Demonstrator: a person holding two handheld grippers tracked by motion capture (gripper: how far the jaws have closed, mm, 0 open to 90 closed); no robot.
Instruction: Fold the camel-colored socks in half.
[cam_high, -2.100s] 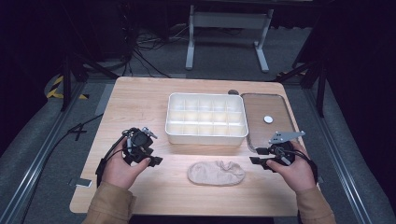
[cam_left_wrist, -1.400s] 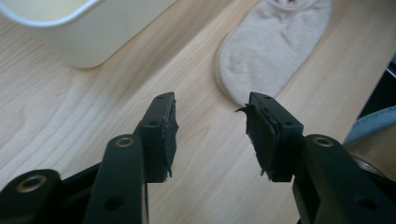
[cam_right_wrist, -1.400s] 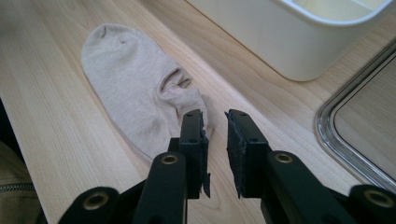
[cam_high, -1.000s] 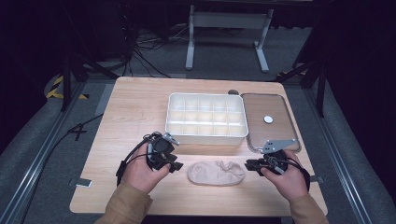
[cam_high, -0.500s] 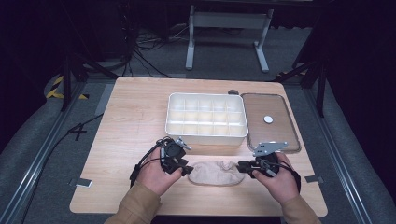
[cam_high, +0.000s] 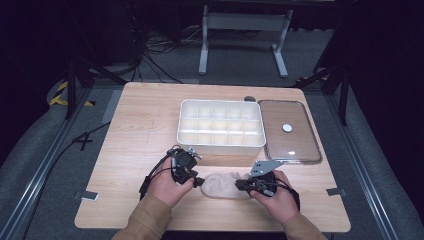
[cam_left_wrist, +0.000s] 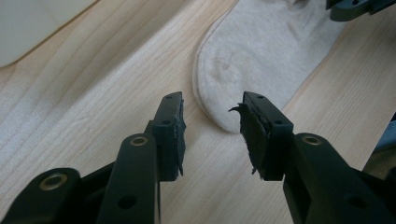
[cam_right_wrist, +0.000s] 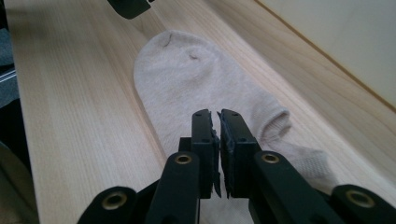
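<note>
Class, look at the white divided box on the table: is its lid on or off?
Off. The white divided box stands open-topped with compartments exposed; the clear lid lies flat on the table beside it.

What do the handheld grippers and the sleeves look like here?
Both are black. The left gripper has two flat black jaws with brass-ringed holes and frayed dark pads, and a black cable loops from it in the high view. The right gripper carries a grey three-cornered plate on top. The sleeves are tan.

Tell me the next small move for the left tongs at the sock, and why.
Probably ease the left tongs forward over the sock's rounded end, then close. Their jaws stand open just short of it, while the right tongs look pinched at the cuff end.
</note>
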